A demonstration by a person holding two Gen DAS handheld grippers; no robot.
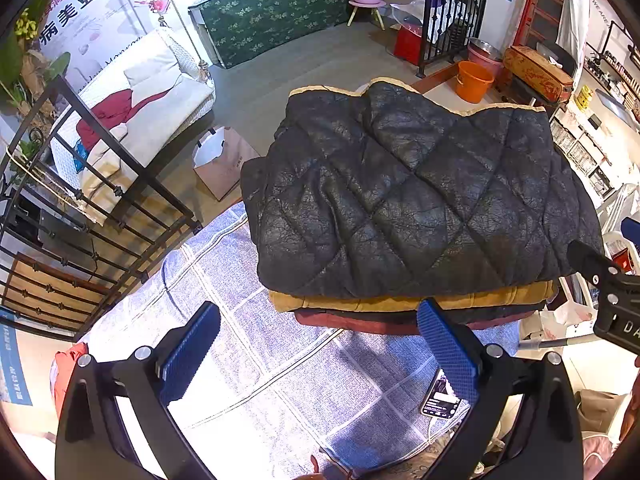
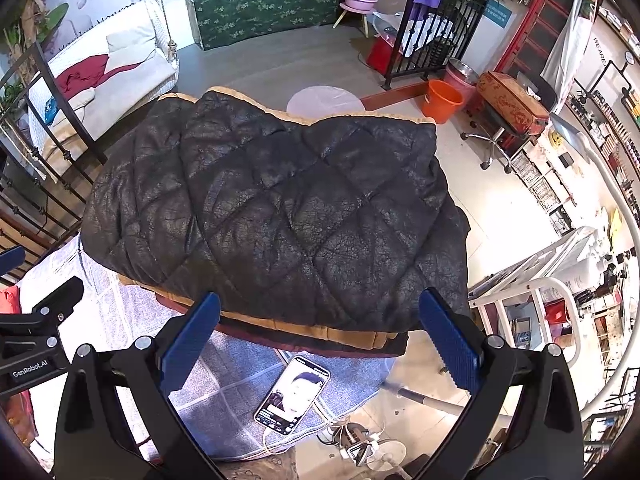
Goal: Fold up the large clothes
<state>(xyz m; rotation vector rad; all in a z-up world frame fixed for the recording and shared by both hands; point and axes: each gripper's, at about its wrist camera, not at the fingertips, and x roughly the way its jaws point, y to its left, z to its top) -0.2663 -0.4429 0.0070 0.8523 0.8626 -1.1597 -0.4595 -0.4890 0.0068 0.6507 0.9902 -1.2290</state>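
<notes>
A black quilted jacket (image 1: 416, 196) with a tan lining lies folded into a thick rectangle on the table covered with a blue checked cloth (image 1: 256, 344). It also shows in the right wrist view (image 2: 272, 216). A dark red garment edge (image 1: 352, 320) sticks out beneath it. My left gripper (image 1: 320, 344) is open and empty, just in front of the jacket's near edge. My right gripper (image 2: 320, 336) is open and empty, over the jacket's near right edge.
A phone (image 2: 294, 394) with a lit screen lies on the cloth near the front, its cable trailing to a power strip (image 2: 360, 440). A black iron railing (image 1: 80, 208) stands at left. An orange bucket (image 1: 474, 80) and a paper bag (image 1: 224, 160) sit on the floor.
</notes>
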